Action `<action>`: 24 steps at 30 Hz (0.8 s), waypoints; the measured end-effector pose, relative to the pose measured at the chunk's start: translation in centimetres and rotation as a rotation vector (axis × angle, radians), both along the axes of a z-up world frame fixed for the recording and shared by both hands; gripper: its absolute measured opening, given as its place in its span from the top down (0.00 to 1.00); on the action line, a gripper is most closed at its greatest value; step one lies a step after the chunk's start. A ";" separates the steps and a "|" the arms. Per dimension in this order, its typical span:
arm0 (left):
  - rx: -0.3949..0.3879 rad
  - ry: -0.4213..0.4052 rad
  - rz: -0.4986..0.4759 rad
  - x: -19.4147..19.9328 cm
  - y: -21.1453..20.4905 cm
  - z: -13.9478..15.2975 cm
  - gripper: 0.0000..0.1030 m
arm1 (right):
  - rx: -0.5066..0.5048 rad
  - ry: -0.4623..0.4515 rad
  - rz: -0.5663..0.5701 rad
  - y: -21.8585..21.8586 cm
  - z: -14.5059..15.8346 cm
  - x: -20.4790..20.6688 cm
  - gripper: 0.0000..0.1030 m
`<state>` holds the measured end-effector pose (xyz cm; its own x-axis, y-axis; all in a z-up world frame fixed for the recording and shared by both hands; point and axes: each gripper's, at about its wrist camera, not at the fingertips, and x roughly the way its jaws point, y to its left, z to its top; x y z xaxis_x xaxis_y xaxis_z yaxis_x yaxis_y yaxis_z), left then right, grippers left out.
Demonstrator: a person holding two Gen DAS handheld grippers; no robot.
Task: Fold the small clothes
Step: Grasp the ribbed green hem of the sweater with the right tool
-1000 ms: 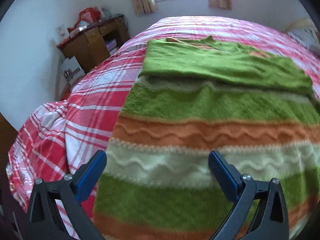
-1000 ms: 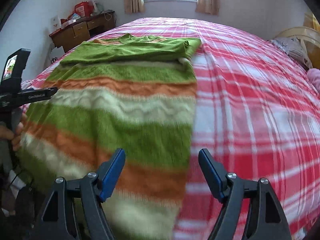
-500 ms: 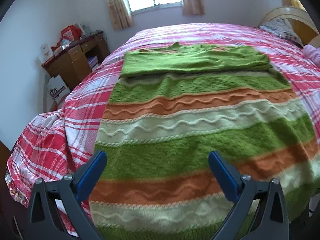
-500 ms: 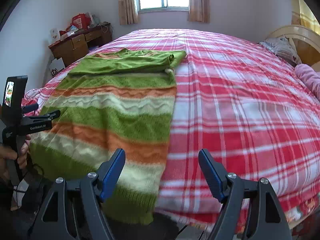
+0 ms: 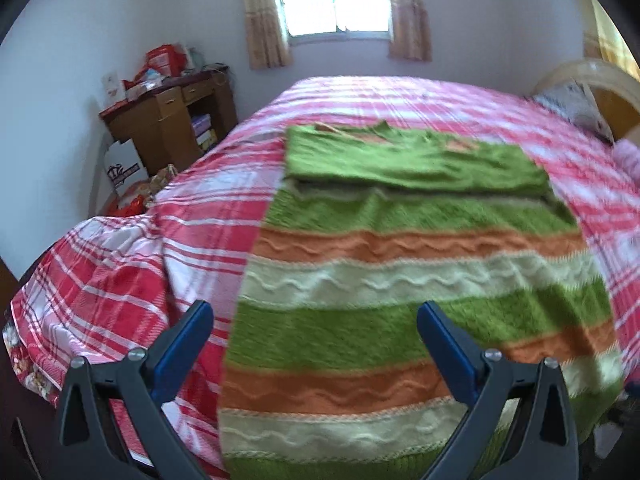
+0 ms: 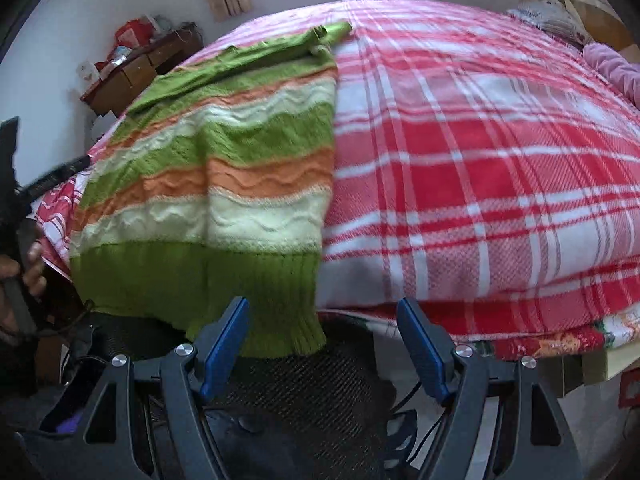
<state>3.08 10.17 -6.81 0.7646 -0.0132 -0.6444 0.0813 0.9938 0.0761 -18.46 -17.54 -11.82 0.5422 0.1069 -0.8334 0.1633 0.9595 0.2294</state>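
Green, orange and cream striped knitted sweater [image 5: 416,276] spread on red plaid bed [image 6: 480,152]; left gripper [image 5: 314,340] and right gripper [image 6: 322,336] both released, holding nothing.

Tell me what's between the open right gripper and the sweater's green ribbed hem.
Nothing solid: in the right wrist view the right gripper hangs open just below the striped sweater, with only the dark mesh chair behind the gap.
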 end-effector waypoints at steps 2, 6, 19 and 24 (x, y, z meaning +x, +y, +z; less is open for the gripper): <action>-0.018 -0.016 0.015 0.0 0.6 0.3 0.00 | 0.046 -0.001 -0.002 -0.2 -0.4 0.0 0.27; -0.056 -0.011 0.030 0.4 1.5 0.3 0.00 | 0.124 0.006 0.027 -0.1 -1.4 0.2 0.46; -0.039 -0.051 -0.026 -0.6 0.7 1.2 0.00 | 0.140 -0.007 0.173 1.9 -2.0 2.2 0.87; -0.029 -0.101 -0.035 -0.5 1.6 2.3 0.00 | 0.397 -0.059 0.181 0.0 0.3 2.4 0.88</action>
<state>2.59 11.77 -4.53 0.8243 -0.0588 -0.5631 0.1093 0.9924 0.0565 -16.02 -17.51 -11.54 0.5305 0.5105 -0.6768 -0.0240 0.8071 0.5899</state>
